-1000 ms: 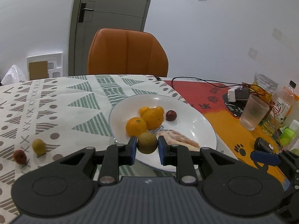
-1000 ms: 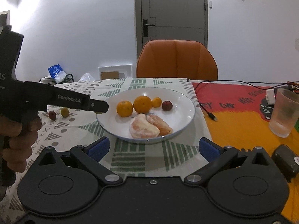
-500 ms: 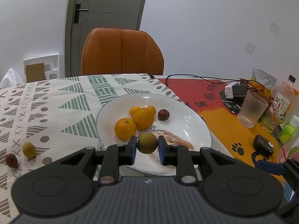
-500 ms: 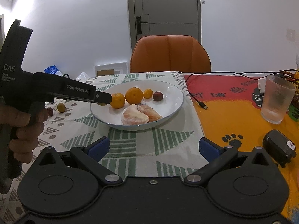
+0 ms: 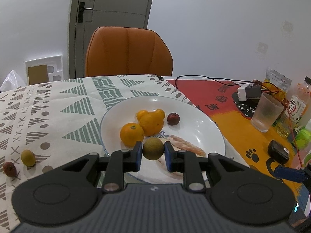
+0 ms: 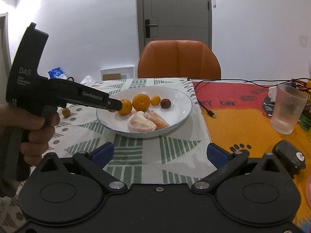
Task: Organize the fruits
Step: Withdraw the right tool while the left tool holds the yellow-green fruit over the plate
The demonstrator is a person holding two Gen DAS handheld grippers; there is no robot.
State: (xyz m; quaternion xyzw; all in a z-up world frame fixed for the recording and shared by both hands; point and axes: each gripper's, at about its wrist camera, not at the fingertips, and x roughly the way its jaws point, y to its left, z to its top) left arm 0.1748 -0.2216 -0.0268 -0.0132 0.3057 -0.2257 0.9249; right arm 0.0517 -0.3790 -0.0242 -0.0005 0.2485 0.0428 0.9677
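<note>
My left gripper (image 5: 153,154) is shut on a small round olive-green fruit (image 5: 153,148) and holds it over the near rim of the white plate (image 5: 206,124). The plate holds oranges (image 5: 131,134), a dark red fruit (image 5: 173,118) and peeled citrus pieces (image 5: 186,145). A green fruit (image 5: 28,157) and a red fruit (image 5: 9,169) lie on the cloth at left. In the right wrist view the left gripper (image 6: 116,105) reaches over the plate (image 6: 182,114). My right gripper (image 6: 158,154) is open and empty, low over the cloth before the plate.
An orange chair (image 5: 128,52) stands behind the table. A frosted glass (image 6: 287,110), a black device (image 6: 291,158), cables, bottles and packets crowd the red and orange mat at right. A black cable (image 6: 206,106) lies beside the plate.
My left gripper has carried the olive-green fruit forward and right over the plate's near rim. The right gripper has drawn back slightly and stays open.
</note>
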